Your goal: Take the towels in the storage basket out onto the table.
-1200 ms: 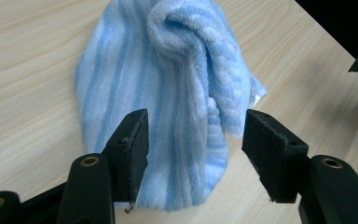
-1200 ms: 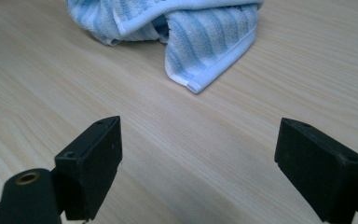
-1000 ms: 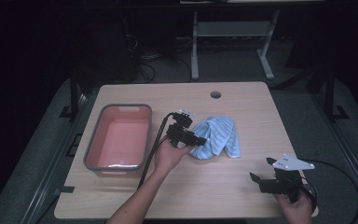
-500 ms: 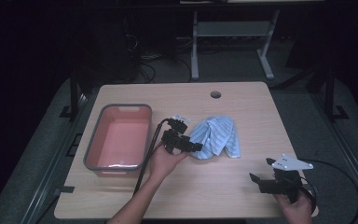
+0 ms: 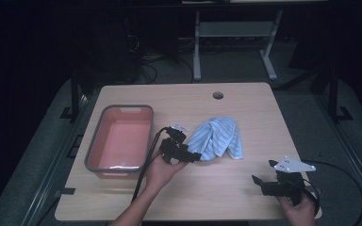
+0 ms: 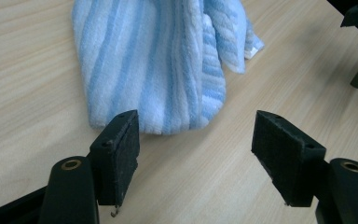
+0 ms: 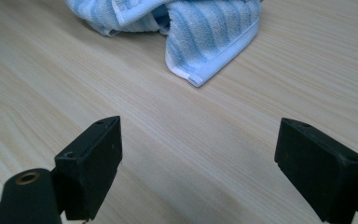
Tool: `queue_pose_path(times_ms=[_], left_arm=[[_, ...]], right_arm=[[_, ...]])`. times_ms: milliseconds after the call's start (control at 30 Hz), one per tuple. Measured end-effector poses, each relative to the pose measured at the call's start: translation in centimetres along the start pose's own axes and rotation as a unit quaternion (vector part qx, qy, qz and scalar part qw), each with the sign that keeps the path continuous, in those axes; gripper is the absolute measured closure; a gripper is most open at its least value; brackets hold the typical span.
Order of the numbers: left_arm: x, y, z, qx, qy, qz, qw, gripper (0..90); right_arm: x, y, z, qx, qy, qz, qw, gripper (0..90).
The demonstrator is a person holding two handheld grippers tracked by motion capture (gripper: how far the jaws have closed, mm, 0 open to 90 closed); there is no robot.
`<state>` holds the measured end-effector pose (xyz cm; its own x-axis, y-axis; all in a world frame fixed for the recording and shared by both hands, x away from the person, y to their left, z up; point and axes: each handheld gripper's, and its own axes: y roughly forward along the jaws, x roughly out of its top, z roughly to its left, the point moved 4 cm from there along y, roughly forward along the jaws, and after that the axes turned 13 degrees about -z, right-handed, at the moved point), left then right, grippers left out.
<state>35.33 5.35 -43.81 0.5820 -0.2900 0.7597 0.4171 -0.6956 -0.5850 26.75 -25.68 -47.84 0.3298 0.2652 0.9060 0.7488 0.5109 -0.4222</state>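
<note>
Dark floor, cables and a white desk frame lie beyond the pale wooden surface (image 5: 245,193) where the work goes on. At its middle the left claw (image 5: 188,157) sits low over the wood with its jaws spread and nothing between them; they have just been opening further. Seen in the left gripper view, its black pads (image 6: 121,149) stand just short of the near hem of the blue striped towel (image 6: 168,60), one pad almost at the cloth's corner, the other over bare wood. The towel (image 5: 217,139) lies bunched just ahead of this claw, toward the far right of the surface, its long axis running on the slant from the claw's tips toward the far edge. The right claw (image 5: 264,183) rests near the front right corner, jaws likewise spread and empty, well apart from the cloth; in the right gripper view a folded towel corner (image 7: 200,70) points back at it across open wood. The left hand (image 5: 158,172) is plainly the nearer, so a pinch on the near hem looks like its job: a short push forward should do. Left of that hand, along the left edge, sits a grey tray with a pink floor (image 5: 96,146), a pale patch showing at its near end.
</note>
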Motion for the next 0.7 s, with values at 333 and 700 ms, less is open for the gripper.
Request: queue_pose_path(times_ms=[333, 700], left_arm=[[-0.7, -0.7, -0.8, -0.007, 0.008, -0.011, 0.9999, 29.9], [-2.2, -1.3, -1.4, -0.008, 0.025, -0.005, 0.9997, 29.3]], right_arm=[[-0.1, 0.2, 0.1, 0.001, -0.004, 0.004, 1.0, 14.4], [0.0, 0.2, 0.2, 0.003, -0.005, 0.006, 1.0, 14.5]])
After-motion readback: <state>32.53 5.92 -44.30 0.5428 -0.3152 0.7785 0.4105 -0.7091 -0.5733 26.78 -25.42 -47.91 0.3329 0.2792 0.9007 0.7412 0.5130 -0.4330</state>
